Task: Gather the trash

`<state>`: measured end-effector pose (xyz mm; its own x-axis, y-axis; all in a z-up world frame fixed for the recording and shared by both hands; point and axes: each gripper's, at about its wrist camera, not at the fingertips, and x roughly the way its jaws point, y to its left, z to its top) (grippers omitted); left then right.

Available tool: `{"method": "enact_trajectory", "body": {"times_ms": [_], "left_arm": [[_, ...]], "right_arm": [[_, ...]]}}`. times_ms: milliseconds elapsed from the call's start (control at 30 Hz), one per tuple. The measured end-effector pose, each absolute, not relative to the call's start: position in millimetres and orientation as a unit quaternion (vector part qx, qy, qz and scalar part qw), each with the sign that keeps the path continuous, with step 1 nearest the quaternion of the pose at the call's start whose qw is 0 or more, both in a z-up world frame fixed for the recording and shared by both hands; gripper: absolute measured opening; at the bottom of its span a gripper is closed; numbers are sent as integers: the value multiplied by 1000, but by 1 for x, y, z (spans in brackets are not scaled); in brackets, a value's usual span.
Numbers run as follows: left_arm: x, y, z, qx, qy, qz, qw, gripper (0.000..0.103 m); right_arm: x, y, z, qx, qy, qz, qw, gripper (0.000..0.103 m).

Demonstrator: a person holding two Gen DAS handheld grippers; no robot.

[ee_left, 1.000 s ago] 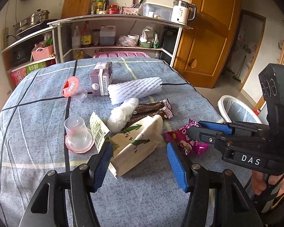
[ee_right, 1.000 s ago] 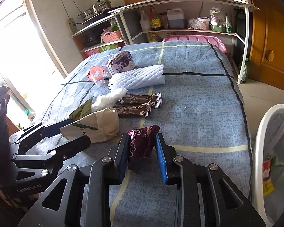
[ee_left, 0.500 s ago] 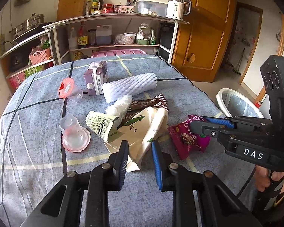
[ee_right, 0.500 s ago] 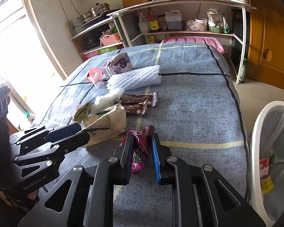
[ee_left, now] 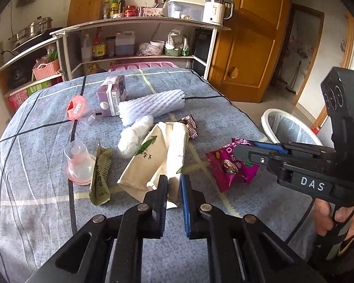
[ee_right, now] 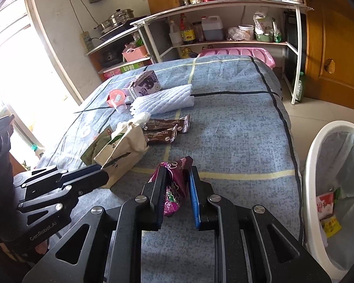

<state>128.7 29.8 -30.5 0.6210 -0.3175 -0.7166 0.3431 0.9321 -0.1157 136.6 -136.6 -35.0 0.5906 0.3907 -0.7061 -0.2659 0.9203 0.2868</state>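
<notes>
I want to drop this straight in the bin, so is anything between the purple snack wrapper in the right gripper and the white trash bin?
Nothing visible blocks it. The right gripper is shut on the crumpled purple snack wrapper, and only bare blue tablecloth and the table edge lie between it and the white plastic trash bin, whose mouth is open.

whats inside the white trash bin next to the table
The white trash bin holds a clear liner, with a red-white packet and a yellow wrapper. Anything deeper is hidden by its rim.

Sunlit window (ee_right: 9,54), cluttered shelves (ee_left: 139,37), wooden door (ee_left: 254,40)
</notes>
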Motion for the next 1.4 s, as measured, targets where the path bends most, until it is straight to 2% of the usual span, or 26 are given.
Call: {"method": "enact_trajectory", "body": {"times_ms": [67, 133, 200, 300, 400, 500, 533, 967, 1400], "left_arm": [[132, 28, -28, 18, 390, -177, 904, 15], [134, 24, -28, 43, 386, -161, 907, 38], [140, 20, -30, 54, 391, -157, 905, 48], [150, 18, -35, 45, 404, -162, 899, 48], [153, 16, -38, 46, 409, -158, 898, 29], [151, 14, -37, 57, 405, -156, 899, 21], [150, 14, -36, 56, 403, -157, 900, 8], [134, 4, -12, 25, 383, -190, 904, 7], [127, -62, 9, 26, 362, -256, 896, 7]], "right_arm": [[136, -138, -35, 77, 412, 182, 889, 19], [136, -139, -35, 79, 411, 183, 889, 19], [136, -139, -35, 79, 411, 182, 890, 19], [136, -140, -36, 82, 412, 181, 889, 19], [136, -140, -36, 83, 412, 182, 889, 19], [135, -142, -36, 84, 411, 181, 890, 19], [136, -143, -36, 86, 410, 180, 890, 19], [120, -170, -19, 109, 384, 171, 901, 19], [99, -237, 4, 128, 348, 111, 922, 19]]}}
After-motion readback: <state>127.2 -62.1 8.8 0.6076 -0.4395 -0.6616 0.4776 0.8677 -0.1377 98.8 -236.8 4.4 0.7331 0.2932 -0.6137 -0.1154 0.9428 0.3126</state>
